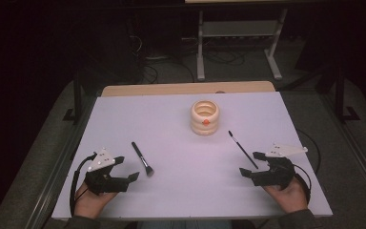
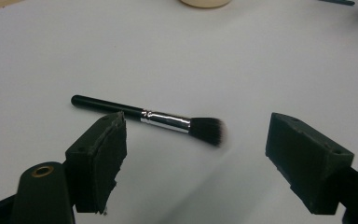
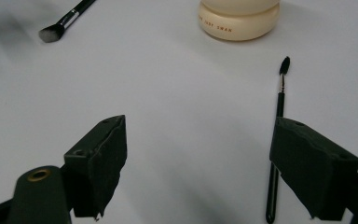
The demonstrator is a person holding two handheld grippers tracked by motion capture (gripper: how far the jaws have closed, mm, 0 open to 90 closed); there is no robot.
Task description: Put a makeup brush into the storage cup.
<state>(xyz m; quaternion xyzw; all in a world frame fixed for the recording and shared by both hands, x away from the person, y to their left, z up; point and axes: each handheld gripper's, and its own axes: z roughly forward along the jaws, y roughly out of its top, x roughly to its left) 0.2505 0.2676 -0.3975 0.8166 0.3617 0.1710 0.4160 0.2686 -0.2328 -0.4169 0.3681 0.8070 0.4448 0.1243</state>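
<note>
From the high view, the left gripper (image 1: pixel 129 168) and the right gripper (image 1: pixel 250 163) rested low at the near edge of the white table (image 1: pixel 171 114), each with its jaws spread and holding nothing, each set close to a brush, likely so that either hand could take its own. The flat-headed makeup brush (image 1: pixel 142 159) lay just beyond the left jaws, the slim liner brush (image 1: pixel 242 150) ran up to the right jaws, and the cream ribbed holder (image 1: pixel 205 117) stood farther back between them, a probable destination. In the left gripper view, the makeup brush (image 2: pixel 154 119) lay crosswise just ahead of the parted jaws, untouched. In the right gripper view, the liner brush (image 3: pixel 279 105) passed beside the right-hand jaw, the holder (image 3: pixel 239 19) beyond.
</note>
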